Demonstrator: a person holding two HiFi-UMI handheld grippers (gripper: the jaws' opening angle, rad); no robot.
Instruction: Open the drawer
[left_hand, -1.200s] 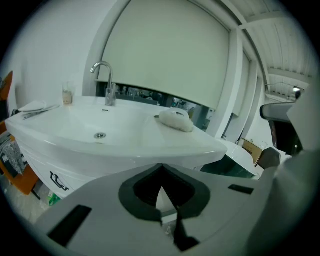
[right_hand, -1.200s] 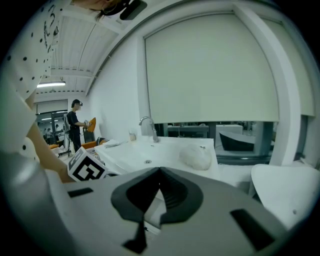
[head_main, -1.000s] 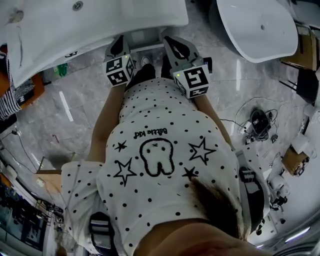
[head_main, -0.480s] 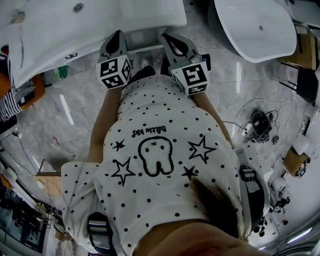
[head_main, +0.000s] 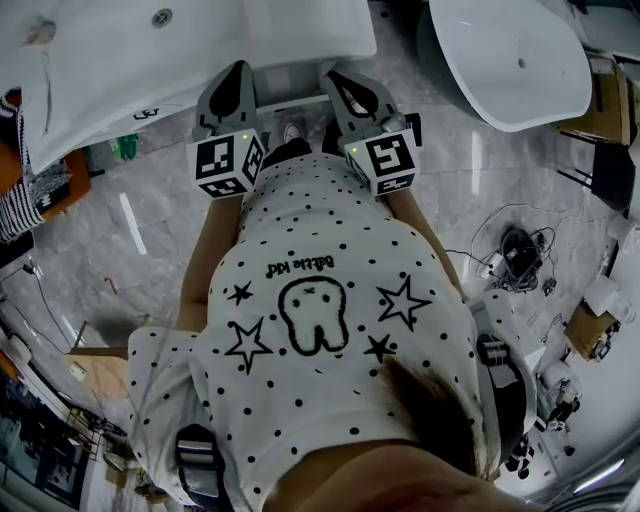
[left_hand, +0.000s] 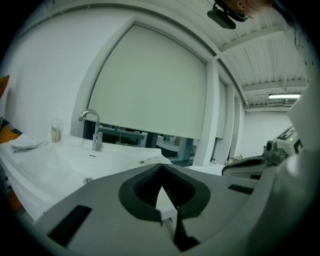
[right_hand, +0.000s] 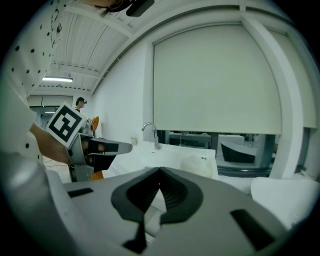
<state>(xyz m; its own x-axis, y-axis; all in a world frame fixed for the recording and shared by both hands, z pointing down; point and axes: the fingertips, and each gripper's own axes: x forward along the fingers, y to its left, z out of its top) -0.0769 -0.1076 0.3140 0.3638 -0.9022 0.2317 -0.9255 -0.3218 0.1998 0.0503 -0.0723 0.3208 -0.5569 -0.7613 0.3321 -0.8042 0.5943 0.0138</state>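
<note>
The left claw (left_hand: 161, 167), clenched on nothing, has lifted toward the basin surface (head_main: 120, 70) over the last second. The right claw (right_hand: 159, 170), likewise clenched and empty, has held still. The drawer (head_main: 285, 78), probably the pale panel between them, looks untouched, so the pull has yet to start.

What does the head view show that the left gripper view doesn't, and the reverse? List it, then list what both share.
Only the head view: the person's dotted shirt, the marble floor and tangled cables.
Only the left gripper view: the big window blind and a ceiling light.
Both: the white sink counter, the left claw, shut with nothing in it, and the right gripper beside it.
</note>
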